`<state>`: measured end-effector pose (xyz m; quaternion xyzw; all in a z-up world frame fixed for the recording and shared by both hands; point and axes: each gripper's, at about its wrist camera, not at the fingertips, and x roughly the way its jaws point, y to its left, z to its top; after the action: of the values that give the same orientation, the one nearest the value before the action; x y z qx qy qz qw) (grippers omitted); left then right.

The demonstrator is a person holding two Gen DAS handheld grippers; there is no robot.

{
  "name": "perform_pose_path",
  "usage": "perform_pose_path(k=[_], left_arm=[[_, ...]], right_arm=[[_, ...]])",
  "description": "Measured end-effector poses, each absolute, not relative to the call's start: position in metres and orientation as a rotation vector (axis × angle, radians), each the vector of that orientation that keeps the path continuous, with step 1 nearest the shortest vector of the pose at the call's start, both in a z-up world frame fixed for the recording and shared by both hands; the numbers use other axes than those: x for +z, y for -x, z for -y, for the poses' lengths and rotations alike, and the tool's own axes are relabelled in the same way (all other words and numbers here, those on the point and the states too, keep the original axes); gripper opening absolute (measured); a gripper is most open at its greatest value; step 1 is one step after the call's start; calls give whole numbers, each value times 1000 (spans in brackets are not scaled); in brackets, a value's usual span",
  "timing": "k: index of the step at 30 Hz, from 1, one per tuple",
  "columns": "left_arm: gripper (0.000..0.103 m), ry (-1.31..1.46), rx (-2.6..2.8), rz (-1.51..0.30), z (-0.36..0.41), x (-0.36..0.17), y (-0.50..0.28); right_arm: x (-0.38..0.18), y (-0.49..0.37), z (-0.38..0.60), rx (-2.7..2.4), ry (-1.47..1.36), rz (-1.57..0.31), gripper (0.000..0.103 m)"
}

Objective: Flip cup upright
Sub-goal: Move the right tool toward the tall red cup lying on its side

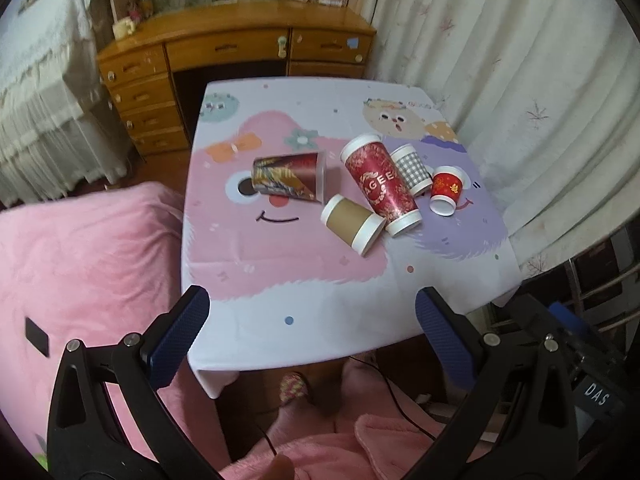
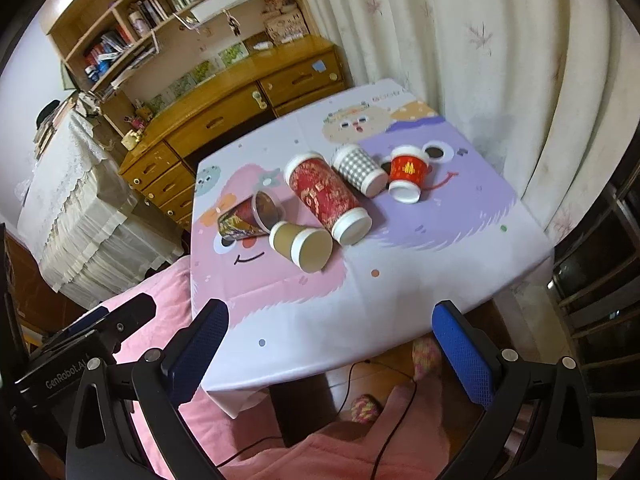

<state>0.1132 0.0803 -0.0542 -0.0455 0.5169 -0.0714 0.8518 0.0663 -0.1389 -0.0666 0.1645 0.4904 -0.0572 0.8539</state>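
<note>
Cups: all five lie tipped over mid-worktop toward the far right corner, e.g. the brown cup (image 1: pixel 353 222) and tall red cup (image 1: pixel 382 183). Nothing's upright yet. Left gripper (image 1: pixel 312 312) and right gripper (image 2: pixel 330 326) both hang wide open, empty, off the near edge.

Five cups on table (image 1: pixel 320 320), all on sides: tall red cup (image 1: pixel 380 184), brown cup (image 1: pixel 352 222), gingham cup (image 1: pixel 412 168), small red cup (image 1: pixel 446 188), patterned plastic cup (image 1: pixel 288 176).

The tall red cup (image 1: pixel 380 182) hides part of the checked cup (image 1: pixel 412 170) behind it, and its lettering is only partly legible. The desk (image 1: pixel 224 60) is partly hidden behind the table (image 1: pixel 312 320), and the shelf books (image 2: pixel 116 46) are too small to read.
</note>
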Motion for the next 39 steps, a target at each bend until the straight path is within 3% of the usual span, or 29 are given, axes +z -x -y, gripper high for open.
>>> perform_pose_path(k=[13,25,33,39], left_arm=[[102,374,-14,-1348,-70,-139,-191],[101,655,141,-1461,-10,-176,-268],[99,593,177,-1550,50,-209,-343],[99,500,230,-1649,69,-246,-385]], right_arm=[[-135,-177,212,6,-473,-1272,103],[-183,-276,254,269,-169,-1519,103],[-222,-315,250,459,7,-1648,103],[-252,-333,261,512,-25,-1752,103]])
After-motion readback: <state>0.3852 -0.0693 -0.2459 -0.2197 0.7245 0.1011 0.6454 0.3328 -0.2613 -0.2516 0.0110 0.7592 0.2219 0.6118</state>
